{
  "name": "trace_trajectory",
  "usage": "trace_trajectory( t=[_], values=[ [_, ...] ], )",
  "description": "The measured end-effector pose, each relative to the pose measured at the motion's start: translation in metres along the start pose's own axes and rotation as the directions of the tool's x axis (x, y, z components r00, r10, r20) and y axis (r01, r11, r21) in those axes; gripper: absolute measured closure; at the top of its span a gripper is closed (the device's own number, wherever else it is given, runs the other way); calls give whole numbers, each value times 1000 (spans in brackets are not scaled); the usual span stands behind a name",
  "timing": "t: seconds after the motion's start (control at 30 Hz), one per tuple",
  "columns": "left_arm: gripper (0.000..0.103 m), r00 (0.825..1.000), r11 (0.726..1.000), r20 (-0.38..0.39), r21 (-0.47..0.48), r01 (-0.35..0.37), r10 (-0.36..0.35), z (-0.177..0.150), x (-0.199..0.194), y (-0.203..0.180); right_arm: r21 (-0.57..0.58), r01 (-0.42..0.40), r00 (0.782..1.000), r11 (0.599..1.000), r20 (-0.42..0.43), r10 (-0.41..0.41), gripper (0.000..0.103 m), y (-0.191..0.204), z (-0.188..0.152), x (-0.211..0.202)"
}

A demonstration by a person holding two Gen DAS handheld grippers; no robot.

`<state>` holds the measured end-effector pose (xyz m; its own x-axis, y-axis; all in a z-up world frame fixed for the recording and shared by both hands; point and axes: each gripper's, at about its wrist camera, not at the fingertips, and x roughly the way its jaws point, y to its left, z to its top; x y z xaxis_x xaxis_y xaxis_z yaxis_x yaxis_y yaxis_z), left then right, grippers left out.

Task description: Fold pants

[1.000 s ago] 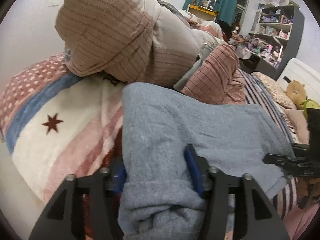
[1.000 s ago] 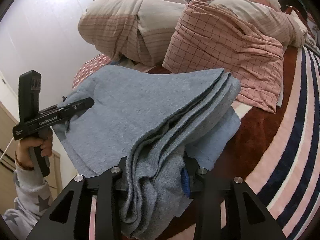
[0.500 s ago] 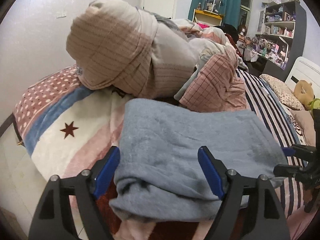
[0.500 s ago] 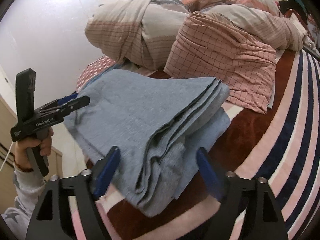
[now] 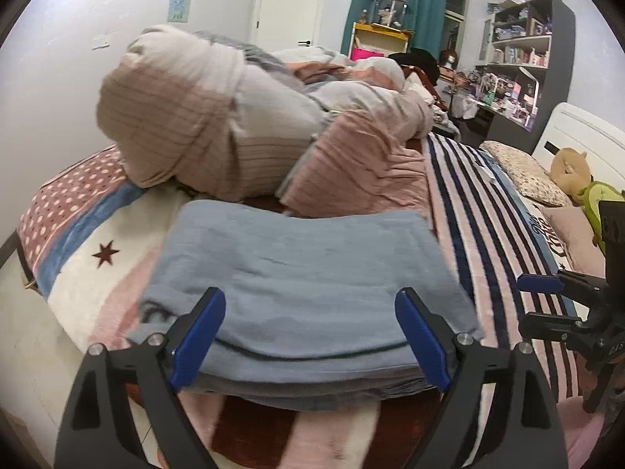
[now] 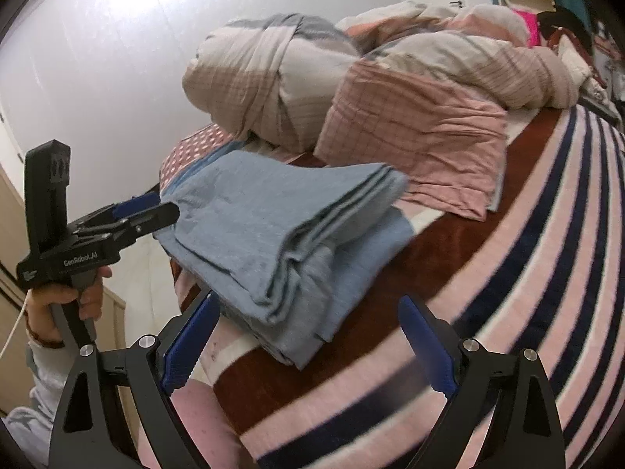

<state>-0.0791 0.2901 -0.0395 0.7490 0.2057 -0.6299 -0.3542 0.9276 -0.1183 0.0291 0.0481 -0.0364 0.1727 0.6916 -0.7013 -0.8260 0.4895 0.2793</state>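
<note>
The grey-blue pants (image 5: 304, 269) lie folded in a thick stack on the striped blanket near the bed's edge; they also show in the right wrist view (image 6: 273, 226). My left gripper (image 5: 308, 336) is open and empty, just in front of the stack's near edge. My right gripper (image 6: 308, 344) is open and empty, pulled back from the stack's side. The left gripper also shows in the right wrist view (image 6: 156, 205), the right gripper in the left wrist view (image 5: 541, 299); neither touches the pants.
A bundled pink-and-grey duvet (image 5: 203, 129) and a pink checked cloth (image 5: 363, 164) lie right behind the pants. The striped blanket (image 6: 527, 273) runs to the right. Pillow and plush toy (image 5: 570, 164) sit by the headboard. Shelves (image 5: 515, 58) stand at the far wall.
Both grippers were shut on the pants a second ago. They have opened, let go and pulled back and up. The folded pants now rest on the bed.
</note>
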Motion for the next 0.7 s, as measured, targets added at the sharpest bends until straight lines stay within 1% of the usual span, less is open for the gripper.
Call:
trace_trajectory(
  t=[0.03, 0.07, 0.37, 0.5, 0.6, 0.7],
  values=[
    [14, 1000, 1000, -2, 4, 3, -3, 0, 0, -9, 3, 7, 1000, 1000, 2, -7, 7, -3, -2, -4],
    [14, 1000, 1000, -1, 6, 9, -9, 0, 0, -16, 9, 19, 1000, 1000, 9, -19, 7, -8, -6, -10],
    [11, 998, 996, -9, 65, 65, -65, -3, 5, -91, 65, 69, 996, 996, 51, -72, 7, -48, -33, -55],
    [10, 995, 991, 19, 100, 93, -95, -1, 5, -125, 76, 115, 989, 990, 80, -121, 7, -64, -48, -80],
    [10, 990, 984, 55, 133, 118, -127, 1, 3, -155, 96, 148, 982, 984, 102, -158, 7, -78, -61, -100],
    [10, 981, 972, 103, 186, 140, -161, 2, -1, -186, 114, 200, 968, 973, 134, -214, 7, -90, -77, -123]
  ],
)
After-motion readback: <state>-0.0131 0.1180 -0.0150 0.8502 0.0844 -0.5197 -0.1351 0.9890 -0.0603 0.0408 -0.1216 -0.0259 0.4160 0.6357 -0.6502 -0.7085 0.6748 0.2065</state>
